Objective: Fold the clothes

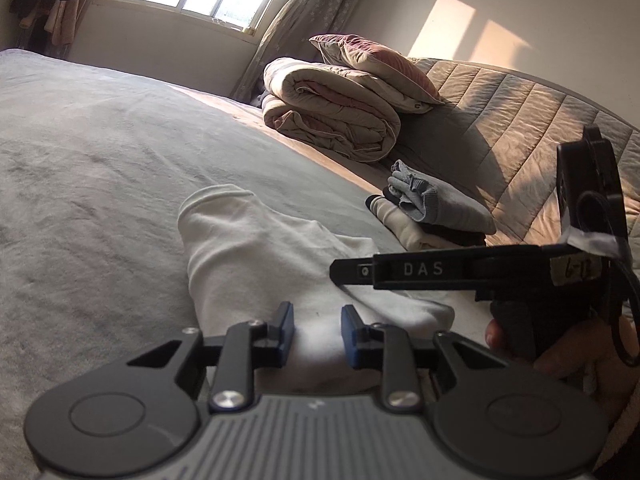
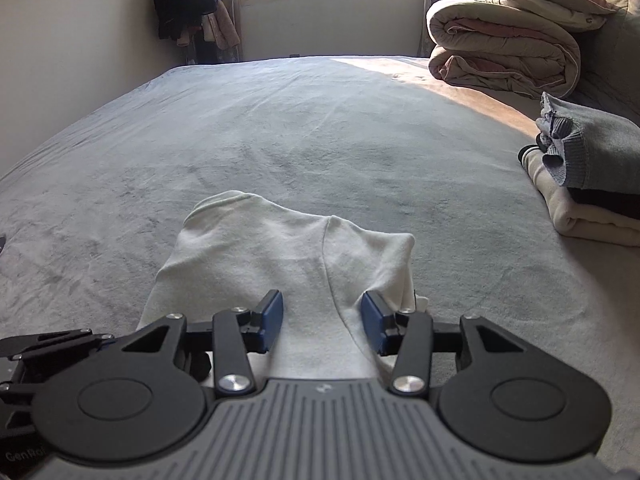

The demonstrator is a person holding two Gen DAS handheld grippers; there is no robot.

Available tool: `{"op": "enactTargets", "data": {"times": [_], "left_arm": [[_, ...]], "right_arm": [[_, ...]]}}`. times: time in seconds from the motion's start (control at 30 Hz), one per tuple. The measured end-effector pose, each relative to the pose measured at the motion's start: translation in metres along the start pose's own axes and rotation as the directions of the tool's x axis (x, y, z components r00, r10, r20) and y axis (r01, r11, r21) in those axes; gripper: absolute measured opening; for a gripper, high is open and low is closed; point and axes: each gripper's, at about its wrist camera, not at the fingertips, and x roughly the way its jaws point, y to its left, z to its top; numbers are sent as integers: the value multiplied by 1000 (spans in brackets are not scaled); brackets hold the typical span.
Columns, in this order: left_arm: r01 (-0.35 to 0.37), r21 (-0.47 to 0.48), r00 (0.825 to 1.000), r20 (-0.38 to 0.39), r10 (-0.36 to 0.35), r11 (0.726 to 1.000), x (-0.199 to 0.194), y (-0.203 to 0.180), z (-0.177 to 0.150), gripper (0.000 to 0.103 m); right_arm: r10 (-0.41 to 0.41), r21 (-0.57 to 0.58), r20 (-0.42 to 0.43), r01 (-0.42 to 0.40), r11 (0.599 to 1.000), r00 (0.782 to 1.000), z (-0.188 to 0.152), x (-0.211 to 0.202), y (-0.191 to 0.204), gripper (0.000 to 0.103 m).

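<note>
Bottom centre of the left wrist view: the left gripper [image 1: 316,332] is seen with blue pads set narrowly apart, nothing pinched, white cloth showing through the gap. Bottom centre of the right wrist view: the right gripper [image 2: 322,326] is seen moderately open, jaws easing shut slightly, pads not pressing the cloth lying between them. The white cotton garment [image 2: 280,256] is laid just beyond both grippers, lower centre of the frames, partly folded on the grey plush bedspread [image 2: 280,132]. Step judged: mid-fold, between grasps. Next move probably calls for the near edge to be pinched by both grippers and carried over. The near hem is hidden under the gripper bodies, so the garment type cannot be told. At right edge, a stack of folded clothes topped by a grey knit [image 2: 592,168] is cut off. Farther back, upper right, a rolled beige quilt [image 2: 504,44] is seen.
</note>
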Motion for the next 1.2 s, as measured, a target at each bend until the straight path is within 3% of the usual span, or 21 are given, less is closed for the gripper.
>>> {"op": "enactTargets", "data": {"times": [0.17, 0.33, 0.47, 0.57, 0.67, 0.93, 1.1, 1.2], "left_arm": [[4, -20, 1000, -2, -4, 1000, -1, 2, 0, 27], [-7, -23, 1000, -21, 7, 1000, -3, 0, 3, 27], [-2, -10, 999, -39, 1, 1000, -5, 1, 7, 27], [37, -60, 998, -57, -41, 997, -10, 9, 15, 29], [63, -100, 995, -70, -70, 993, -13, 18, 25, 29], [39, -43, 995, -93, -43, 998, -14, 16, 30, 28], [25, -5, 993, -113, -25, 1000, -14, 10, 28, 29], [21, 25, 990, -143, -17, 999, -15, 5, 36, 29]], "right_arm": [[-16, 31, -7, 16, 999, 1000, 12, 17, -7, 43], [-15, 132, -15, 16, 991, 1000, 22, 30, -20, 43], [8, 211, 12, -10, 977, 1000, 30, 22, -30, 46], [35, 265, 39, -44, 963, 999, 31, 8, -39, 49], [54, 277, 65, -70, 958, 996, 24, -11, -43, 49], [75, 265, 105, -100, 959, 992, -10, -54, -45, 49], [73, 274, 60, -87, 958, 996, -35, -59, -56, 49], [104, 343, 62, -119, 932, 993, -44, -60, -67, 49]]}}
